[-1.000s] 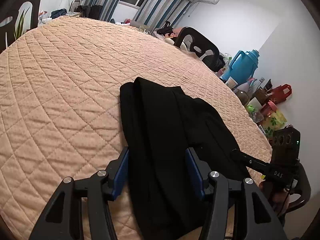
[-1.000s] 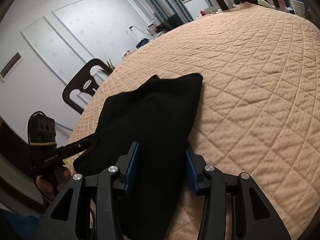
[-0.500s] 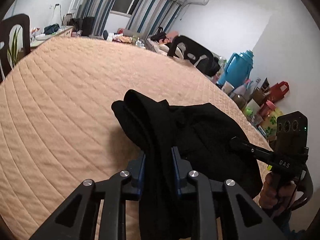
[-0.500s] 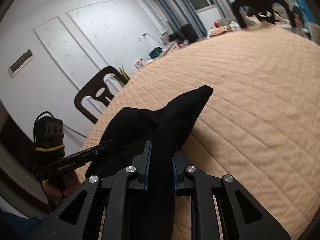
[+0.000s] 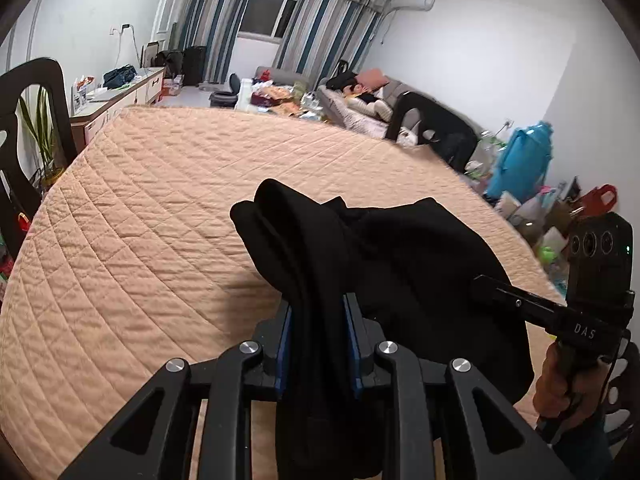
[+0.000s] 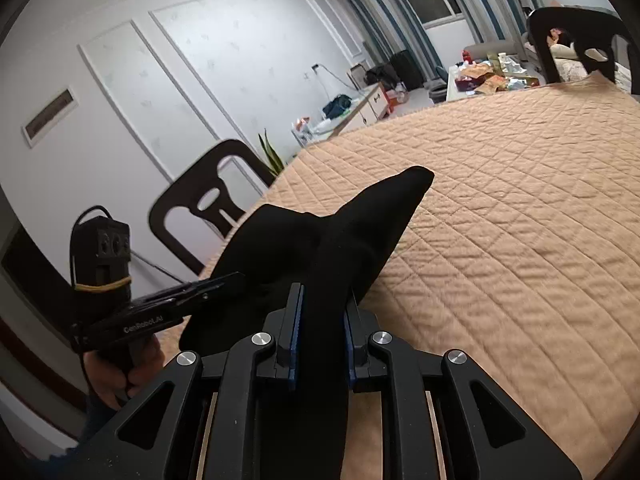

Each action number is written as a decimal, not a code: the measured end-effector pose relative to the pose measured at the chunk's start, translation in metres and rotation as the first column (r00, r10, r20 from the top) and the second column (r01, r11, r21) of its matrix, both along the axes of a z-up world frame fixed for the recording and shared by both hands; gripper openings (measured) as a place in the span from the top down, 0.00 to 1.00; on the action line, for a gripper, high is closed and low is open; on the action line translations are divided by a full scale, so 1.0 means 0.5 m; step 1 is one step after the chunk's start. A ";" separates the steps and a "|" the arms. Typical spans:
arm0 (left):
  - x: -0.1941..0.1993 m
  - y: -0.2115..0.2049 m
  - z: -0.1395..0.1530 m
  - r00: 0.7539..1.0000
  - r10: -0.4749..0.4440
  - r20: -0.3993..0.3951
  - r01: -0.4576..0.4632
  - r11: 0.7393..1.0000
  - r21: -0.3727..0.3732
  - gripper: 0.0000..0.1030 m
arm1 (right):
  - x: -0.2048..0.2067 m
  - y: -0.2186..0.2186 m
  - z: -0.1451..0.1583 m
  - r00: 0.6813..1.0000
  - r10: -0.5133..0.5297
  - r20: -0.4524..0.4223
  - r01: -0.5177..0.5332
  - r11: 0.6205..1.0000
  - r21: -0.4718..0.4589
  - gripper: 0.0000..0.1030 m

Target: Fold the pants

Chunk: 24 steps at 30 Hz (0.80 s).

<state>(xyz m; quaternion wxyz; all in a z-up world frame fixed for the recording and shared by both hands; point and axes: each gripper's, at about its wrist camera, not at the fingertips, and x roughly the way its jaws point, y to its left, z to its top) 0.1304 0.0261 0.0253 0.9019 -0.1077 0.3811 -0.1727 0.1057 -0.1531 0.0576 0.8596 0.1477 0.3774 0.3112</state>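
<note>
— While both tools tilt downward, how many things are there?
— One pair of black pants, two grippers. The left gripper has its jaws clamped on one bunch, and the right gripper on another.
— Room to move?
— Plenty: the pants hang lifted near the quilted table edge, with bare quilt stretching beyond.

Left wrist view: taken from just behind the left gripper, angled down across the quilted table, window wall faced. Right wrist view: taken from behind the right gripper, panelled wall faced. The black pants and quilt are shared; each gripper is seen in the other's frame.
</note>
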 end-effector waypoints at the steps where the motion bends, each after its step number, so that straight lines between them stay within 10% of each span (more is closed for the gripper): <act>1: 0.014 0.008 -0.020 1.000 0.013 -0.026 -0.012 1.000 0.011 0.74 | 0.020 0.000 -0.024 0.999 0.002 -0.034 -0.002 1.000 -0.010 0.83; 5: 0.022 0.043 -0.078 0.996 0.047 -0.072 -0.049 0.999 -0.022 0.58 | 0.043 -0.026 -0.100 0.988 -0.062 -0.141 0.054 0.997 -0.060 0.73; 15: -0.105 0.015 -0.019 0.995 0.059 0.075 -0.065 0.994 0.083 0.60 | -0.088 0.003 -0.015 0.998 -0.010 0.061 0.021 0.981 -0.192 0.73; 24: -0.137 -0.041 -0.041 0.997 -0.001 0.082 -0.014 0.983 0.186 0.60 | -0.111 0.048 -0.053 0.994 0.095 0.058 -0.070 0.937 -0.343 0.73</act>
